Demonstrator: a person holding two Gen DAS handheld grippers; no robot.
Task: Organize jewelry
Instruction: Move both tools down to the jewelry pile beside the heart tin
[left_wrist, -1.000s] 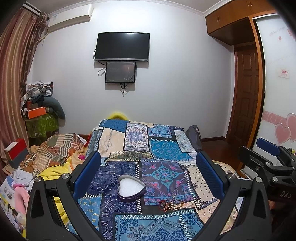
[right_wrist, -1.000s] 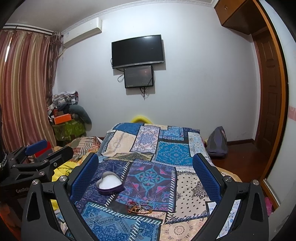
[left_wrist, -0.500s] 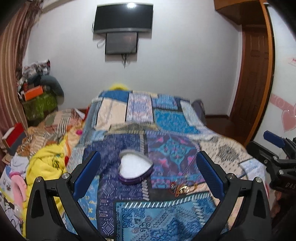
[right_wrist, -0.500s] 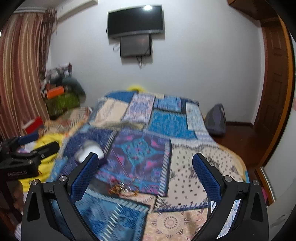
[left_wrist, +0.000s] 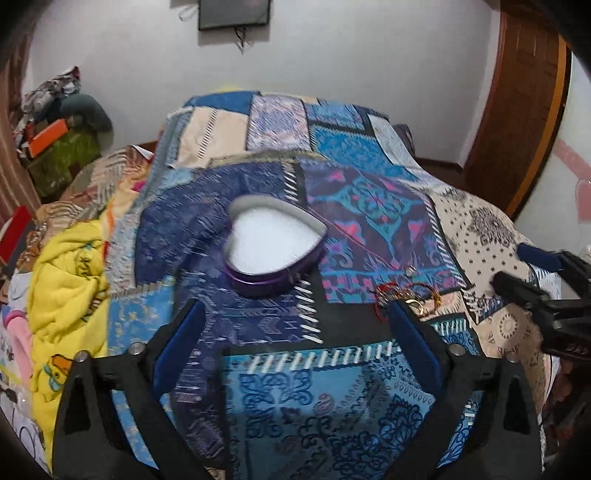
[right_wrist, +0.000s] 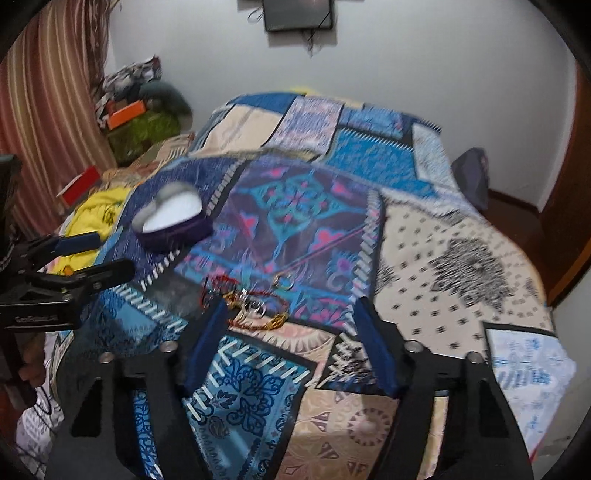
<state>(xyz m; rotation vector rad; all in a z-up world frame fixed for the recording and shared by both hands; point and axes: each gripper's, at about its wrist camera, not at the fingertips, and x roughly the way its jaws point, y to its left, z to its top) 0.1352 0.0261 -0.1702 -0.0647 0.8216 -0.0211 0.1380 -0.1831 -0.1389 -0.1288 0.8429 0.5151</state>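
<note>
A purple heart-shaped box (left_wrist: 275, 245) with a white lining sits open on the patchwork bedspread (left_wrist: 332, 387); it also shows in the right wrist view (right_wrist: 171, 219). A tangle of red cord and gold jewelry (left_wrist: 406, 293) lies to its right, by my left gripper's right finger; in the right wrist view the jewelry (right_wrist: 251, 304) lies just ahead of the left finger. A single ring (right_wrist: 283, 282) lies beyond it. My left gripper (left_wrist: 295, 332) is open and empty, above the bed short of the box. My right gripper (right_wrist: 291, 325) is open and empty.
A yellow blanket (left_wrist: 66, 280) and clothes lie along the bed's left side. A cluttered stand (left_wrist: 55, 147) sits at the far left wall. A dark bag (right_wrist: 472, 177) and a wooden door (left_wrist: 517, 110) are on the right. A striped curtain (right_wrist: 44, 110) hangs left.
Both grippers have tilted down and moved closer to the bed. The box and the jewelry now look larger and nearer. Both stay open.
</note>
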